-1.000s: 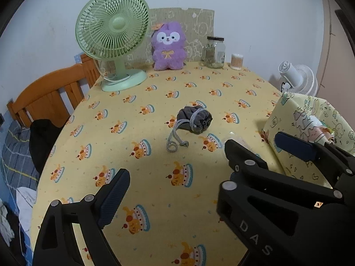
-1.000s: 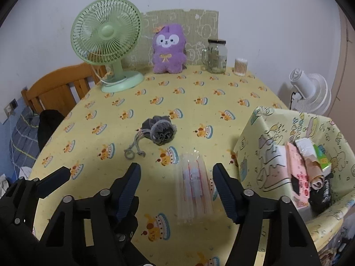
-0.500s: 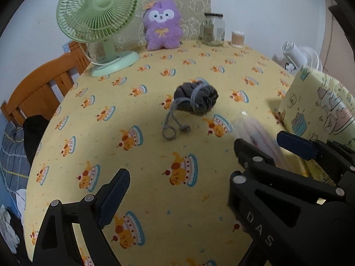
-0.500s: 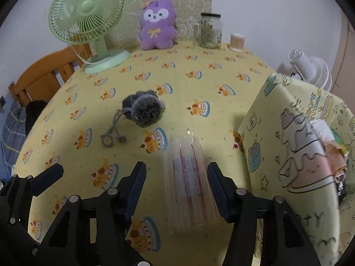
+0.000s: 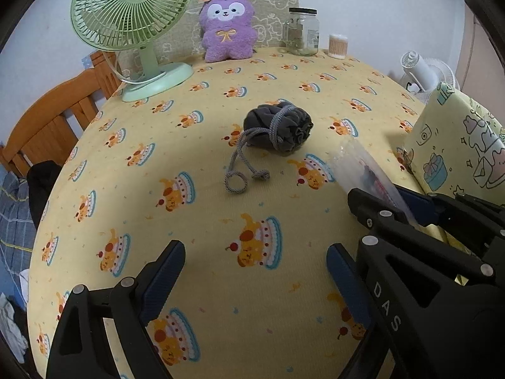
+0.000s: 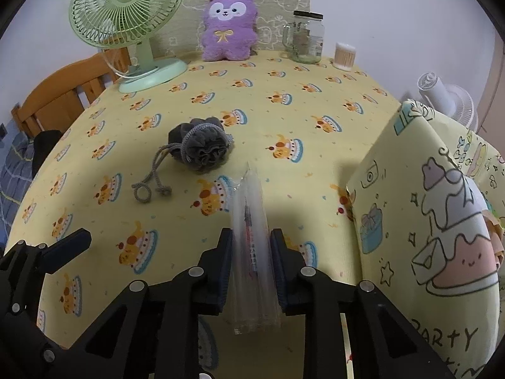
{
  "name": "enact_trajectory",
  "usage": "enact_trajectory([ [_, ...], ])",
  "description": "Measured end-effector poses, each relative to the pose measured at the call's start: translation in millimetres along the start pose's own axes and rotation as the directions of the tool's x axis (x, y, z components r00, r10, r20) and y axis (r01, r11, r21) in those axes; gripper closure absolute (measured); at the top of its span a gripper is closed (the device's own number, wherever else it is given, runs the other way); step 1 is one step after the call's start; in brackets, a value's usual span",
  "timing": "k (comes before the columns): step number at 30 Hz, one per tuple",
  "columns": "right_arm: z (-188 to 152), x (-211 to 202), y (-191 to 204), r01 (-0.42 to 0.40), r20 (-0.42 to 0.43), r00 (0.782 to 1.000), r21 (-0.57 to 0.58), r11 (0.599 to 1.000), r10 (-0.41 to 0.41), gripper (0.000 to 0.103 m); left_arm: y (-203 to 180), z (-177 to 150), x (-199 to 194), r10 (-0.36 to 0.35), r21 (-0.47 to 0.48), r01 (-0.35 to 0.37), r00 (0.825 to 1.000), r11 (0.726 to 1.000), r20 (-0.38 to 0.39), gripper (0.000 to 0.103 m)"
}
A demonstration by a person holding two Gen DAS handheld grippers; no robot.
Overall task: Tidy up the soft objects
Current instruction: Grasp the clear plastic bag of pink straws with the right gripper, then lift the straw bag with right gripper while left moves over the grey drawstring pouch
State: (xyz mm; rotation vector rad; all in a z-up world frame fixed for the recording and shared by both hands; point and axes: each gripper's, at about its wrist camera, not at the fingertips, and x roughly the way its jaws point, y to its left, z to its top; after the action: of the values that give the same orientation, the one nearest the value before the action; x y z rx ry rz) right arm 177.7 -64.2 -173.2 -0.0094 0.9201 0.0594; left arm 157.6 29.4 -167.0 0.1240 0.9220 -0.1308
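My right gripper (image 6: 251,240) is shut on a clear plastic packet (image 6: 251,221) with red print, lying on the yellow tablecloth; it also shows in the left wrist view (image 5: 366,170). A grey drawstring pouch (image 6: 202,148) lies just beyond it, mid-table, and in the left wrist view (image 5: 279,129). My left gripper (image 5: 255,265) is open and empty, low over the cloth, to the left of the right gripper (image 5: 391,202). A purple plush toy (image 6: 228,25) sits upright at the table's far edge.
A yellow patterned storage bag (image 6: 435,208) stands at the right, close to my right gripper. A green desk fan (image 6: 129,22), a glass jar (image 6: 307,38) and a cotton-swab tub (image 6: 345,55) stand at the back. A wooden chair (image 5: 53,120) is left of the table.
My right gripper moved forward around the clear packet and closed on it. My left gripper moved forward and lower toward the table.
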Motion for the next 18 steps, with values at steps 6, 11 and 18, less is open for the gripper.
enact_trajectory([
  [6,11.6,2.0,1.1,-0.022,0.010,1.000,0.031,0.999,0.022,0.078,5.0,11.9,-2.4,0.009,0.009,-0.009,1.000,1.000,0.017,0.011],
  [11,22.9,1.5,0.4,-0.012,0.021,1.000,0.049,0.999,0.011,0.078,6.2,24.6,-2.3,-0.003,0.022,0.003,0.999,1.000,0.033,0.011],
  [18,41.8,5.8,-4.3,-0.021,0.039,0.999,0.080,0.997,0.018,0.078,5.3,45.3,1.1,-0.023,0.078,0.018,0.998,0.997,0.060,0.011],
])
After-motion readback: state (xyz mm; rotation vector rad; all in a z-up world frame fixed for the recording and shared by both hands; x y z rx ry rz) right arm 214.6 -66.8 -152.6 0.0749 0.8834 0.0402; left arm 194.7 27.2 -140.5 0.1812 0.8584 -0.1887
